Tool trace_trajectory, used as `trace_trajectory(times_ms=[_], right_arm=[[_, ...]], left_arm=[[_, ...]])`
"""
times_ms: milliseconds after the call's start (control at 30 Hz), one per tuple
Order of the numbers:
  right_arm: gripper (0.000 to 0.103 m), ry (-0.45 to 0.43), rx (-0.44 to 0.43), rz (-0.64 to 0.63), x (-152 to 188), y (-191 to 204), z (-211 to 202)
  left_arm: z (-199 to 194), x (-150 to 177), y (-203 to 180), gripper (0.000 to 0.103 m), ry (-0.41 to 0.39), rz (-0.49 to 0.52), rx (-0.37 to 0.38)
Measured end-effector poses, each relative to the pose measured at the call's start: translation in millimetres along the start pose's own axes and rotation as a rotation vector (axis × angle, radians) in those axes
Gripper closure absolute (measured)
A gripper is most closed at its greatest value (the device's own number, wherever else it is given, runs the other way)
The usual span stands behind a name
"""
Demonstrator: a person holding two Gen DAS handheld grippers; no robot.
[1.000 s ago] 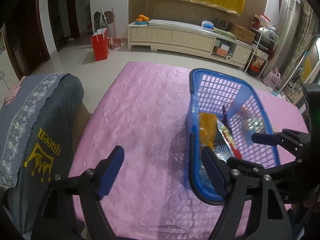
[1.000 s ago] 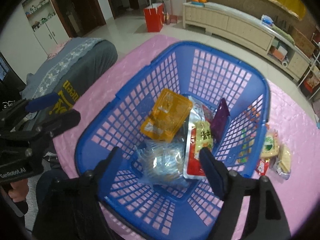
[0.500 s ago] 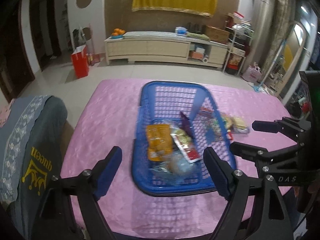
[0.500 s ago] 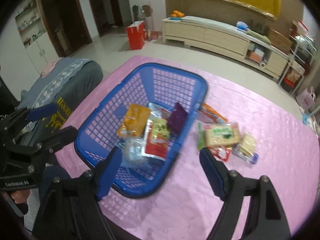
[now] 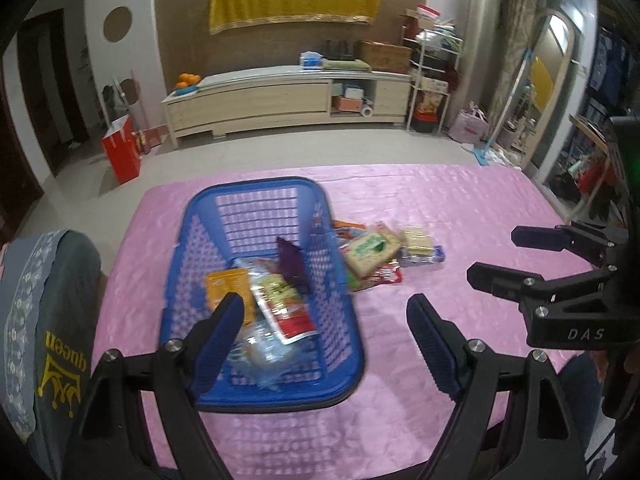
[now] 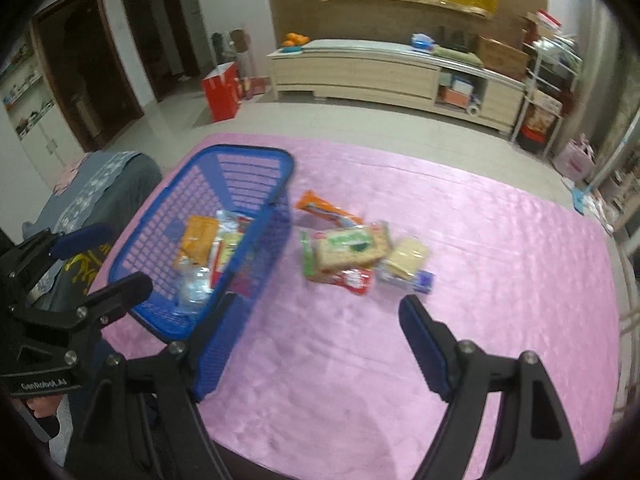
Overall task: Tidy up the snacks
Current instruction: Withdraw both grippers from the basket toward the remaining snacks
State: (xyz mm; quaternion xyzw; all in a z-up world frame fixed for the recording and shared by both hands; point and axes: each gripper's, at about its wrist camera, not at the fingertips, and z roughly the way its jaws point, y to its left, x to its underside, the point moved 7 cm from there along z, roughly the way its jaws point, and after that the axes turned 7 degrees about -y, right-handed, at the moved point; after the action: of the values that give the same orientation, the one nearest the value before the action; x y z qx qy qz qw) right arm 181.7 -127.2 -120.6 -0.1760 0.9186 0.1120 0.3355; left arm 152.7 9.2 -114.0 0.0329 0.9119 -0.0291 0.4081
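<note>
A: From the left wrist view, the left gripper (image 5: 326, 334) hangs with its jaws spread and nothing between them, above the near edge of the bench (image 5: 460, 208). The blue basket (image 5: 336, 364) sits toward the bench's left edge, already holding an orange packet (image 5: 224, 280), a purple sachet (image 5: 290, 258) and other soft wrappers.

B: And the loose ones?

A: Beside the basket's right wall, mid-bench: a green-labelled cracker pack (image 5: 370, 250) leaning over a red pouch (image 5: 386, 276), with a pale biscuit pack (image 5: 416, 240) just beside. All look light, crinkly and slippery; the biscuits probably crush easily, so a gentle pinch across the short sides seems wise.

B: The right wrist view?

A: The right gripper (image 6: 310, 346), jaws also wide and empty, points toward that pile. An orange stick wrapper (image 6: 326, 210) lies behind the crackers. The basket wall stands close on the pile's left, and the packs overlap, so lifting one may drag another. The picture is blurred, so exact contact is hard to call. A draped chair (image 6: 100, 196) stands off the left edge.
</note>
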Motion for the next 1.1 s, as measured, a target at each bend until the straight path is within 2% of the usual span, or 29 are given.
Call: trace_trajectory(times_ms=[333,633,1100], right_arm=[[0.020,0.015,0.060,0.056,11,-71,2],[0.020,0.044,0.112,0.080,17,-126,30],[0.020,0.106,0.125,0.119,28,-183,86]], left_arm=[[42,-11,-54,0.021,0.061,0.054,0.027],[99,-19,-100,0.021,0.147,0.110,0.038],[178,-15,-131,0.021,0.268,0.095,0.049]])
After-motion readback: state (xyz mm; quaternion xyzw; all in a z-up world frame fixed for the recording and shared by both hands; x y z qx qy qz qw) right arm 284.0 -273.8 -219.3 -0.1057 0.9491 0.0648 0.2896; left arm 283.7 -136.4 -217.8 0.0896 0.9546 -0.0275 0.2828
